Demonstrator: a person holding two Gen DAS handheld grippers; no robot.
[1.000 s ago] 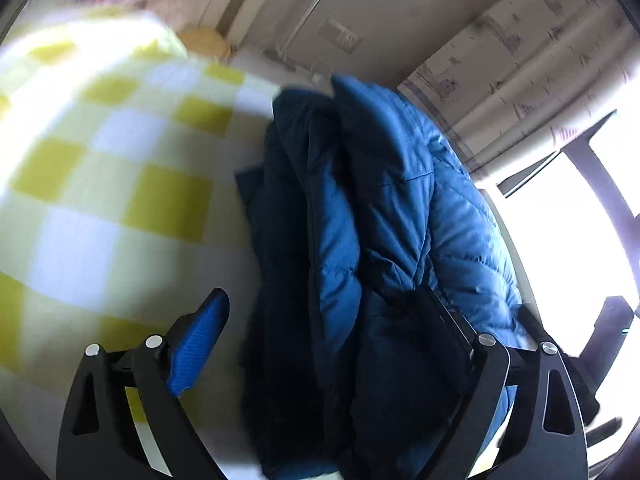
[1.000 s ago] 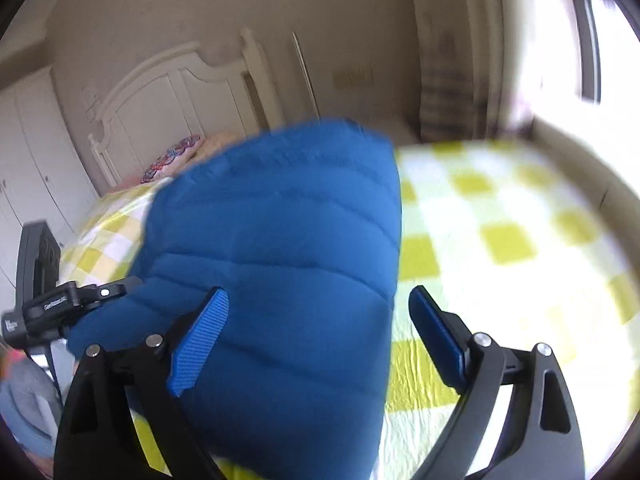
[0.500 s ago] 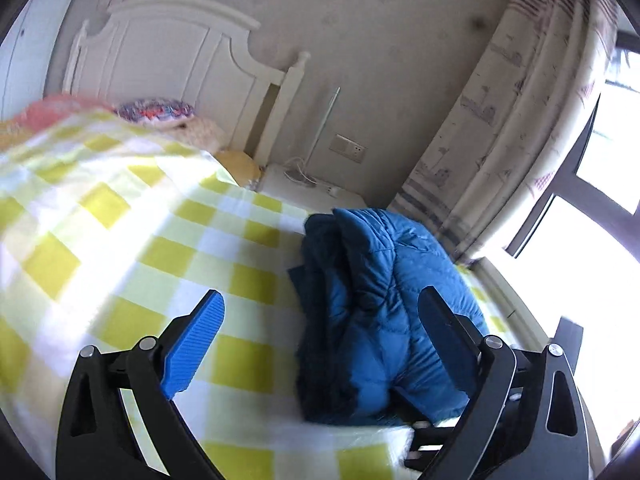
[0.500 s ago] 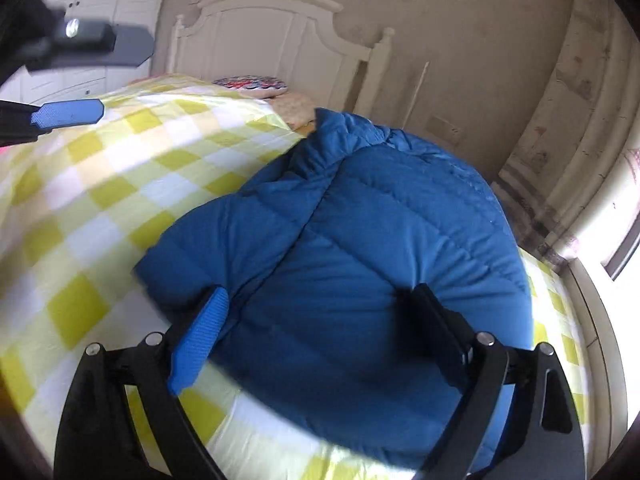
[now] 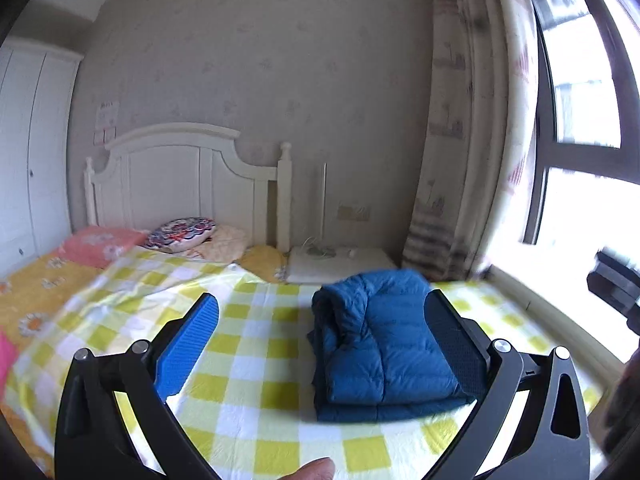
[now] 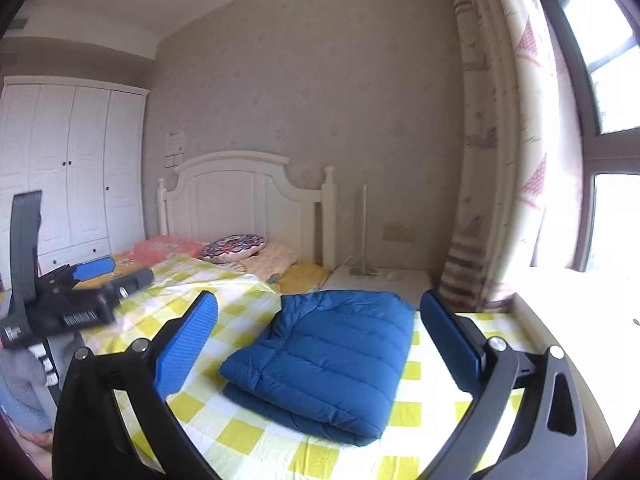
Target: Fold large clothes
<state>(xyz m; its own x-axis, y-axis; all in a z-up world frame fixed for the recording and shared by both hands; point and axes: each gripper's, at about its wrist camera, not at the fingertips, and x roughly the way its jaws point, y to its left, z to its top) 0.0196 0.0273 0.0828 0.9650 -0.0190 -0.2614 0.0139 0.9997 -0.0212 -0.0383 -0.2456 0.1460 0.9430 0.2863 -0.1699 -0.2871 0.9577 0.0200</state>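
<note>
Lying folded on bed: jacket | left tool, right tool: gaping, empty

No readable text anywhere in either view. The paper sheet on the wall above the switch plates carries marks too small and blurred to make out, and the same sheet in the left wrist view is just a pale smudge. The left gripper, seen from the right wrist camera, has white labels on its black body, print illegible.
</note>
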